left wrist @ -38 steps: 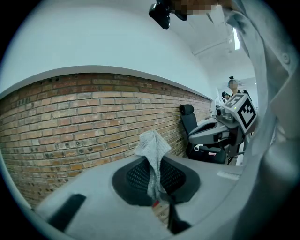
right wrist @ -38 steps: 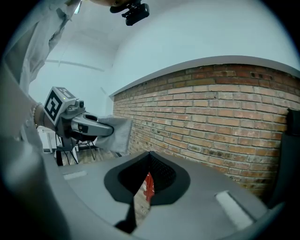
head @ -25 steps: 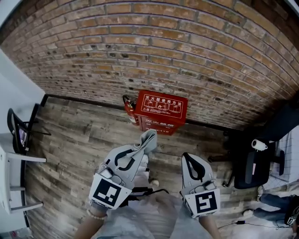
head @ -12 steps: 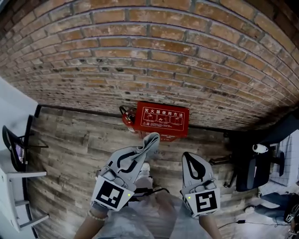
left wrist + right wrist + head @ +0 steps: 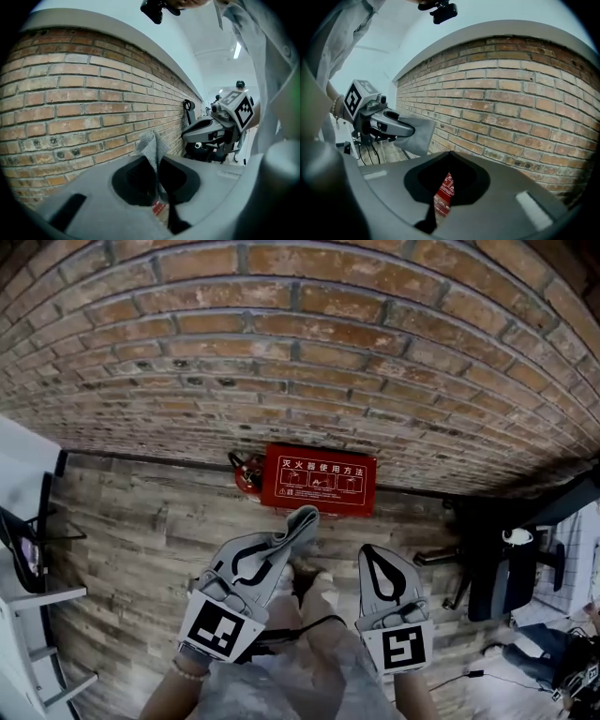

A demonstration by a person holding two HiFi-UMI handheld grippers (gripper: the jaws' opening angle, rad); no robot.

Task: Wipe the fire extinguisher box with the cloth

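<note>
Between the jaws of the left gripper (image 5: 279, 549) a grey cloth (image 5: 302, 521) is pinched, with the jaws closed tight on it. In the left gripper view the folded cloth (image 5: 151, 146) sticks up past the tips of that gripper (image 5: 158, 172) as a pointed flap.

The right gripper (image 5: 377, 561) is held beside the left one, a little apart and about level with it, and it carries nothing. In the right gripper view its jaws meet at the tips (image 5: 449, 155), leaving only a thin slit lower down. Both grippers point toward the wall, out in front of the person and above the floor (image 5: 141, 531).

Ahead of the two tips stands the fire extinguisher box (image 5: 319, 479). It is red with white print on its upper face and sits on the wooden floor where the floor meets the brick wall (image 5: 300, 334), its long side along the wall. The cloth is clear of the box; in the head view its tip shows just short of the box's near edge. A strip of the box (image 5: 444, 192) shows through the slit in the right gripper view.

A red fire extinguisher (image 5: 246, 472) sits just beside the box's left end. A black chair (image 5: 506, 577) stands well off to the right, near the same wall.
</note>
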